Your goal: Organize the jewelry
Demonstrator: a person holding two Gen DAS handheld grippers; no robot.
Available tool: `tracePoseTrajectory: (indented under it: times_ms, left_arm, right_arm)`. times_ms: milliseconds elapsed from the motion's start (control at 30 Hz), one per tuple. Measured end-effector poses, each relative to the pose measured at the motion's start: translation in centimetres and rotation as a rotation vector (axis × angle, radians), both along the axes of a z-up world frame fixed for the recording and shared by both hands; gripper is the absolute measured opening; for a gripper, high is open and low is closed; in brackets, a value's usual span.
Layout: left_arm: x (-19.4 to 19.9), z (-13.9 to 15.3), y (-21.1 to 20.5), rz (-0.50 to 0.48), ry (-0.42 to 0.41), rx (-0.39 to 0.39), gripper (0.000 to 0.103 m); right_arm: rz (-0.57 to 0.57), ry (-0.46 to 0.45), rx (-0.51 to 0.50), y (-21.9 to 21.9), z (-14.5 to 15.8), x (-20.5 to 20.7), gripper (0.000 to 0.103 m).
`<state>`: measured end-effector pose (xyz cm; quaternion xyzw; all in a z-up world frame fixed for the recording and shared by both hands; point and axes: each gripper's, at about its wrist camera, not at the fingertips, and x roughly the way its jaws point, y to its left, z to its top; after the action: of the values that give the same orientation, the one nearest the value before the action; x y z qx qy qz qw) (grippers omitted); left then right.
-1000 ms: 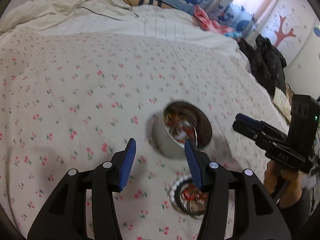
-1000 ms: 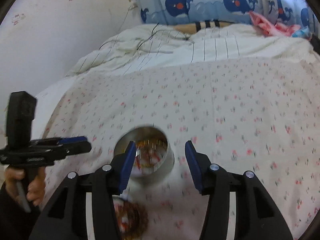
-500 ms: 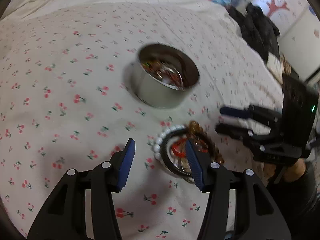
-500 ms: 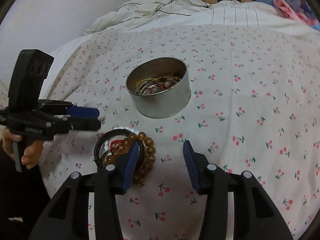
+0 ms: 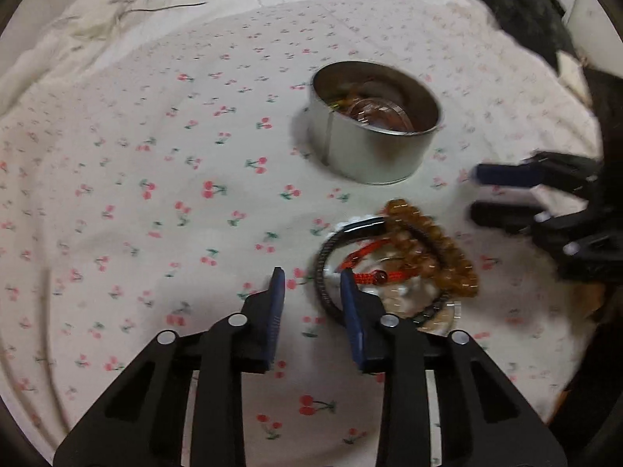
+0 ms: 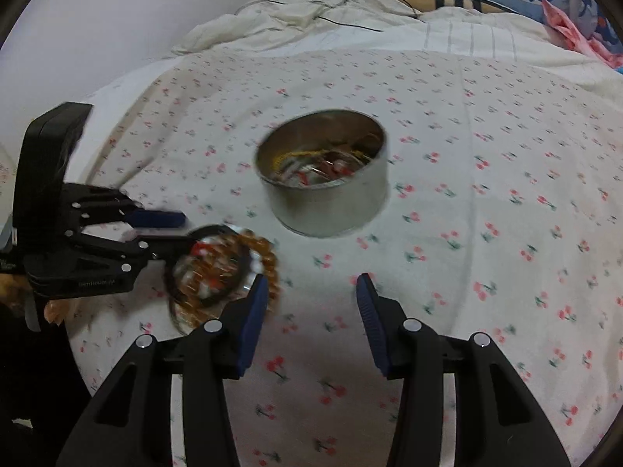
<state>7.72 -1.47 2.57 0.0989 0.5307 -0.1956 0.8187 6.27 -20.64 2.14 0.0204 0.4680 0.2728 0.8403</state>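
Jewelry lay in two groups on the bed (image 5: 163, 179), on its cherry-print sheet. A round metal tin (image 5: 375, 155) stood upright toward the middle of the bed and already held a tangle of chains and beads, which suggested it served as the collecting container. A loose pile of bracelets (image 5: 393, 268) lay on the sheet between the tin and the near edge of the bed, close to the tin but apart from it: a dark bangle (image 5: 321, 268), an amber bead bracelet (image 5: 436, 241) and a red cord (image 5: 370, 276) were distinguishable; white beads underneath were too blurred to describe.

The left gripper (image 5: 311, 288) pointed steeply down at the near side of the pile. Its fingers were closing, with the rim of the dark bangle between them; whether the pads pressed on it yet could not be told from the blurred frames. Taking the bangle by its rim was probably chosen because a thin hoop lying flat offers no other hold.

The right gripper (image 6: 311, 292) hung over bare sheet just beside the pile, fingers apart and holding nothing. Judged from its position, it stood ready to steady the remaining bracelets or the tin.

Soft bedding was a likely risk: the hoop could sink or drag neighbouring strands along.
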Motion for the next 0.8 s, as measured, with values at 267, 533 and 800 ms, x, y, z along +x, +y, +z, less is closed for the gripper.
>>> tracePoseTrajectory:
  times_ms: [267, 533, 800]
  left_arm:
    - [-0.7, 0.1, 0.0, -0.035, -0.018, -0.037, 0.007]
    - [-0.1, 0.5, 1.0, -0.001, -0.045, -0.014, 0.006]
    - [1.5, 0.4, 2.7, 0.069, -0.012, -0.082, 0.006]
  right_arm:
    - [0.010, 0.014, -0.071, 2.0, -1.1, 0.8, 0.045]
    - [0.081, -0.066, -0.227, 4.4, -1.7, -0.4, 0.039]
    - [0.054, -0.038, -0.122, 3.4, -1.0, -0.2, 0.012]
